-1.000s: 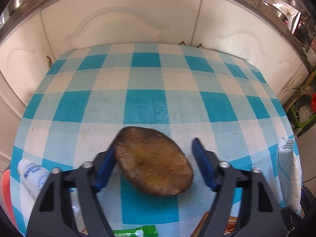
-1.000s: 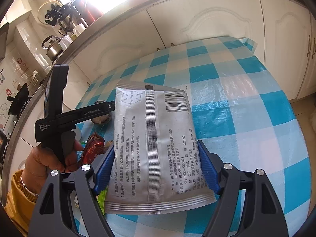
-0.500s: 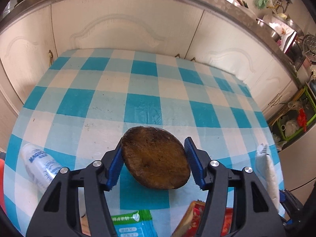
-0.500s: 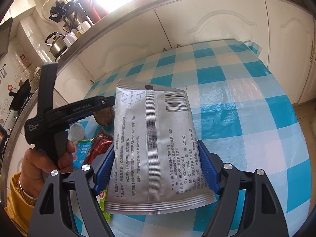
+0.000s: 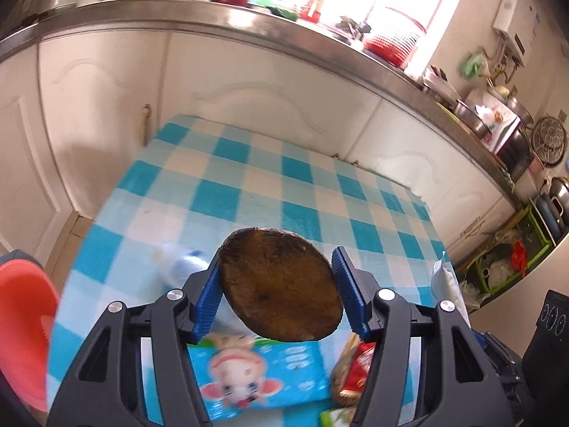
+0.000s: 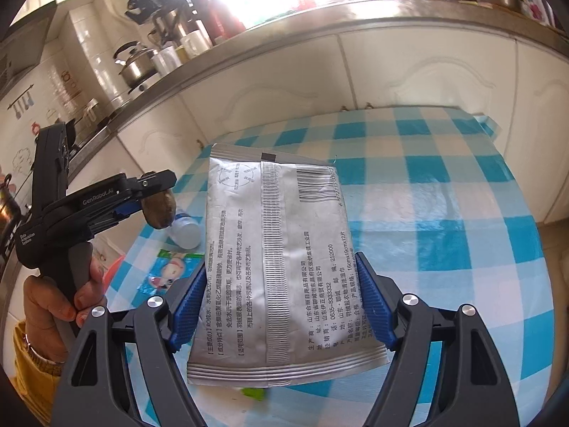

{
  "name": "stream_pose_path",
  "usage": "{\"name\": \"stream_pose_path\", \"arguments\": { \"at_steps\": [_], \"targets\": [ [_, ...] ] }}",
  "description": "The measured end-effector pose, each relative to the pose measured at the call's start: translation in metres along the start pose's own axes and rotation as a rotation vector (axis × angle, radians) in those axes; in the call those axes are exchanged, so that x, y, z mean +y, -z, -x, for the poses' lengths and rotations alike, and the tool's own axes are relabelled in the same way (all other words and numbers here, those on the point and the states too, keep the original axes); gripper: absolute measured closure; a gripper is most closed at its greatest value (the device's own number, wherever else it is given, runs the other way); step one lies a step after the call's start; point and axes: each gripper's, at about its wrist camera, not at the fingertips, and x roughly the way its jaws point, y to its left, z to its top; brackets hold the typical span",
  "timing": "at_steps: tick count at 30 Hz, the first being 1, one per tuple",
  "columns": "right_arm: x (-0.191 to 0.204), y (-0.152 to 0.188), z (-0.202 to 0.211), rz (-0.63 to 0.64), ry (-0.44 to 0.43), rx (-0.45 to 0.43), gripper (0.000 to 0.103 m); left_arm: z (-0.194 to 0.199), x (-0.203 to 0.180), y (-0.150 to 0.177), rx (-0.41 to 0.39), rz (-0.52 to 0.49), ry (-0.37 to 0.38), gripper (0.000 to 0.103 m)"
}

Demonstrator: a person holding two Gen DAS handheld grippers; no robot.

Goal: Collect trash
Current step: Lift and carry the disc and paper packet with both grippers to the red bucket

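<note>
My left gripper (image 5: 276, 258) is shut on a brown, round, flat piece of trash (image 5: 281, 284), both blue pads pressing its edges, and holds it up above the blue-checked table (image 5: 320, 192). In the right wrist view the left gripper (image 6: 153, 195), held by a hand, appears at the left with the brown piece (image 6: 160, 210) in it. My right gripper (image 6: 281, 261) is shut on a silver printed packet (image 6: 274, 249), which stands upright between the pads above the table (image 6: 444, 192).
Under the left gripper lie a blue cartoon wipes packet (image 5: 256, 377), a red snack wrapper (image 5: 355, 366), a clear plastic bottle (image 5: 177, 259) and a green packet (image 5: 338, 418). A red container (image 5: 25, 320) sits at the far left. White cabinets (image 5: 106, 106) and a cluttered counter stand behind the table.
The left jaws closed onto the brown piece and lifted it off the table, swinging the view up and left. The right gripper rose slightly, its packet still held.
</note>
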Motion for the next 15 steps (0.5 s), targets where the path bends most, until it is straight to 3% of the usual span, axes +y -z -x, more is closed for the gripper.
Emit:
{"name": "stream_pose_path", "arguments": {
  "at_steps": [7,15],
  "targets": [
    [0.068,-0.007,-0.011,0.132,-0.076,0.033,0.026,0.057,0.084,0.02,-0.049,0.103,-0.112,0.043],
    [0.17,0.0,-0.055,0.306,-0.222,0.149,0.026,0.103,0.197,0.054,-0.067,0.282,-0.285,0.043]
  ]
}}
